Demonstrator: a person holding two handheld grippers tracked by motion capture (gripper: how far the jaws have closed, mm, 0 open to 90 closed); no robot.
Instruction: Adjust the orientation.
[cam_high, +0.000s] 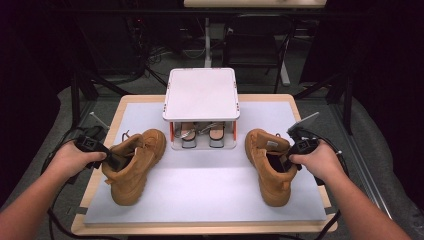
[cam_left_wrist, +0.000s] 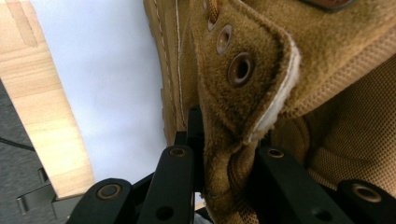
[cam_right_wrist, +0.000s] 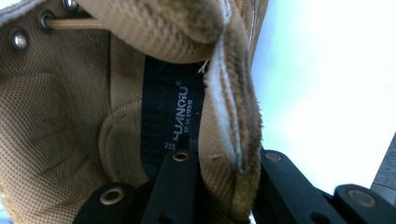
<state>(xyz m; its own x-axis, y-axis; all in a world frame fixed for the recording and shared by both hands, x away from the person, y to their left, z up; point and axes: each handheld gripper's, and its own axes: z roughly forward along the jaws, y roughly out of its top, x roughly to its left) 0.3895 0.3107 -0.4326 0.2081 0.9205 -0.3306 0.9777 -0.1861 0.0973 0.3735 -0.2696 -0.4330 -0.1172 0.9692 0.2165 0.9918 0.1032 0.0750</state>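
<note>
Both grippers, left (cam_high: 116, 161) & right (cam_high: 284, 162), clenched on each boot's (cam_high: 134, 164) collar — lift 'em level, w/ firm pinch so neither boot (cam_high: 268, 162) slips.

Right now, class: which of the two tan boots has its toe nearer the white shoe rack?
The left boot: it leans, toe almost at the rack. The right boot stands slightly farther out.

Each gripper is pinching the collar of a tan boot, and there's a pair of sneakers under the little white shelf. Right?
Not quite: under the white shelf stands a pair of sandals, as the high view shows. Each gripper, left and right, does pinch a tan boot's collar.
</note>
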